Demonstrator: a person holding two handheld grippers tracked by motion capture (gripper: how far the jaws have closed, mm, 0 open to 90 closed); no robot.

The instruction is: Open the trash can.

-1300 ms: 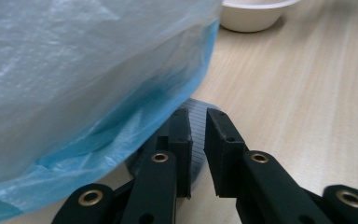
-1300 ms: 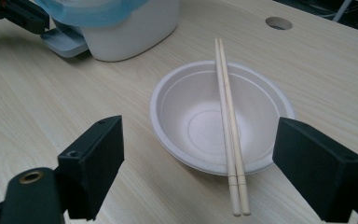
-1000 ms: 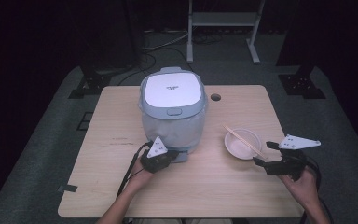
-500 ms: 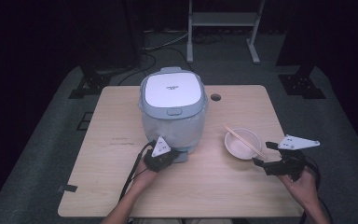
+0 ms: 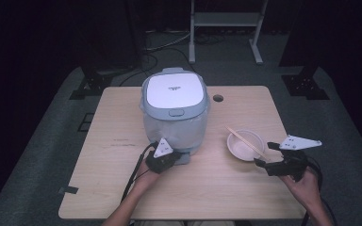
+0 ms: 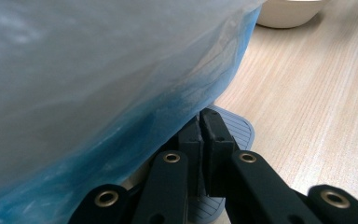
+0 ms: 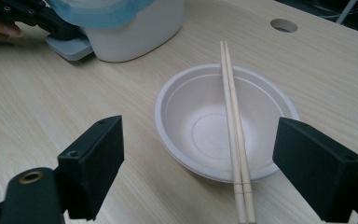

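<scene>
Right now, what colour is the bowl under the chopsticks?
White: the bowl is plain, unpatterned. Clearest in the right gripper view, with pale wooden chopsticks lying across its rim.

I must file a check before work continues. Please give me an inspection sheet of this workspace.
Surface: wooden table, round hole near the far edge.
Job's things: rice cooker, lid down, wrapped in bluish plastic film.
Clutter: white bowl with chopsticks laid across it.
Grippers: left gripper shut at the cooker's base; right gripper open, facing the bowl.
Cables: black cable trailing from the left gripper.
Surroundings: dark floor, metal stand behind.
</scene>
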